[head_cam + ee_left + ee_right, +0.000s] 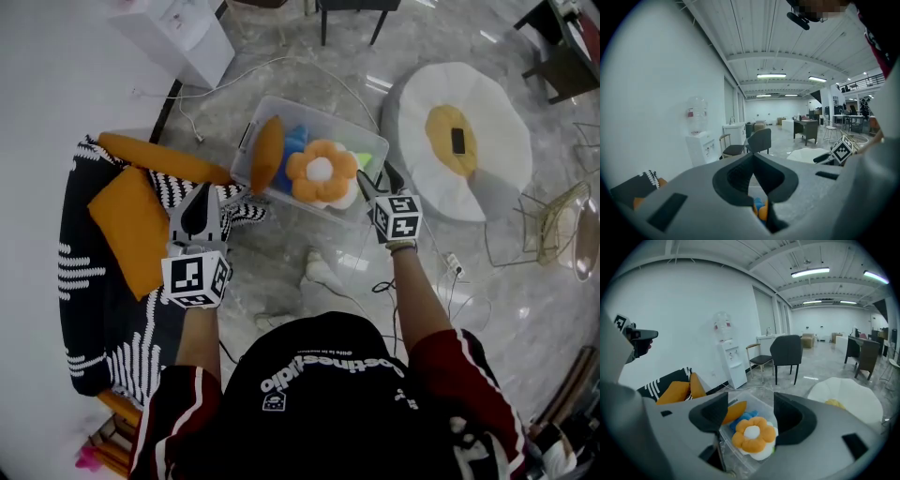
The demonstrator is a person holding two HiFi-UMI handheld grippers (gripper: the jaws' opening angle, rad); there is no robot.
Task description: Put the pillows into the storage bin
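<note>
Your right gripper (377, 176) is open beside the soft orange flower pillow (321, 172) in the clear plastic bin (330, 116). Your left gripper (201, 199) is squeezed shut, empty.

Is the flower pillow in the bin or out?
In. The flower pillow lies inside the clear storage bin, beside an orange pillow; the right gripper's jaws stand open, off it.

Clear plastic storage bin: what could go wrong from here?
1. The clear plastic storage bin looks full. The orange-and-white flower pillow sits at its rim, in front of the open right tongs, so it may slide out.
2. The oval orange pillow stands on edge against the bin's left wall and could tip over it.
3. The flat square orange pillow and long orange bolster on the black-and-white striped sofa may not fit.
</note>
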